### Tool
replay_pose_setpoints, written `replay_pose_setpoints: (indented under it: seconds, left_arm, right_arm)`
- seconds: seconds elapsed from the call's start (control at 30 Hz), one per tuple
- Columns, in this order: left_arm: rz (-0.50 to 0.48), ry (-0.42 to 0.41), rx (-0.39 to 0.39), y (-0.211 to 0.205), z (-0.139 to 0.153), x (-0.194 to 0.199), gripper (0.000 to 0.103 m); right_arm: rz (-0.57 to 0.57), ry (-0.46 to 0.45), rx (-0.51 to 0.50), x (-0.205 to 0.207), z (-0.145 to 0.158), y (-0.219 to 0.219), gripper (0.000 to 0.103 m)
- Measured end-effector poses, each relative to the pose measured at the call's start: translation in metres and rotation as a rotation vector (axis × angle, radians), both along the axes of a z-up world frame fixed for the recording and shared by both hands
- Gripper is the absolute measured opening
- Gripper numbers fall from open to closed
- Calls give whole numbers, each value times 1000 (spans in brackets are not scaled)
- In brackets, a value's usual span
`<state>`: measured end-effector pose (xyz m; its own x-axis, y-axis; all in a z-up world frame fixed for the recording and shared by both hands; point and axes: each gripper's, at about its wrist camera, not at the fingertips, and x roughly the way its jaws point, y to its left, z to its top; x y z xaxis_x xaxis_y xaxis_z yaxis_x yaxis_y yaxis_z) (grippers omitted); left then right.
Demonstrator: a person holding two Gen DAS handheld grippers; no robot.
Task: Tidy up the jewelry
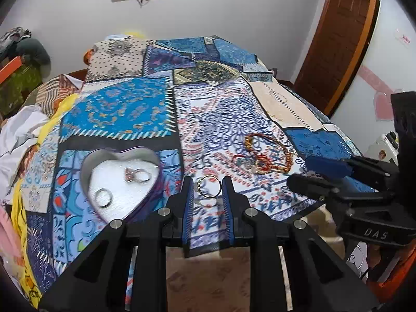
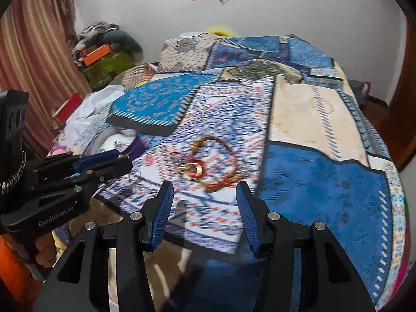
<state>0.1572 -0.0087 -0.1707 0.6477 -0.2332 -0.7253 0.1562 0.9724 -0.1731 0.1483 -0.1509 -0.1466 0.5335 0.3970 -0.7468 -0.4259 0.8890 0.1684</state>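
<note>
Pinching thin gold ring upright, left gripper; right gripper spread, empty.

Thin polished metal ring clamped between ribbed blue rubbery pads of left gripper, matt black plastic body, shiny steel pins. Heart-shaped tin, brushed silvery metal, dull sheen, holding glossy metal rings. Beaded bracelets, glassy amber and red, beside woven thread. Printed patchwork bedspread, soft matt cloth. Varnished brown wood door. Right gripper, same ribbed blue pads, spread apart. Gold band, bright and blurred
</note>
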Motion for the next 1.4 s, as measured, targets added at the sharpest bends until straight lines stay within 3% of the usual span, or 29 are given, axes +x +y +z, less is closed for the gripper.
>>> replay_pose_setpoints:
  seconds: [0.07,0.13,0.2,0.5,0.87,0.97,1.03,1.4]
  left_arm:
    - [9,-3,-3,6,0,-3,21]
    - [16,-5,-9,12,0,-5,21]
    - [22,-7,-19,17,-1,-8,21]
    - [37,-16,-59,32,-3,-11,21]
    - [53,-2,-82,43,-12,-9,21]
    - [54,-1,-82,43,-12,-11,21]
    - [53,-3,-81,42,-10,-12,21]
    - [55,-34,-63,40,3,-21,21]
  right_arm:
    - [21,14,9,0,-2,7,45]
    - [37,30,12,-1,-5,14,34]
    - [57,66,21,2,-11,20,29]
    - [-3,67,-40,17,-15,28,28]
    - [6,32,-116,23,-18,43,28]
    - [-3,27,-119,25,-19,42,22]
    - [-1,26,-117,25,-19,41,7]
    - [3,50,-80,20,-10,35,7]
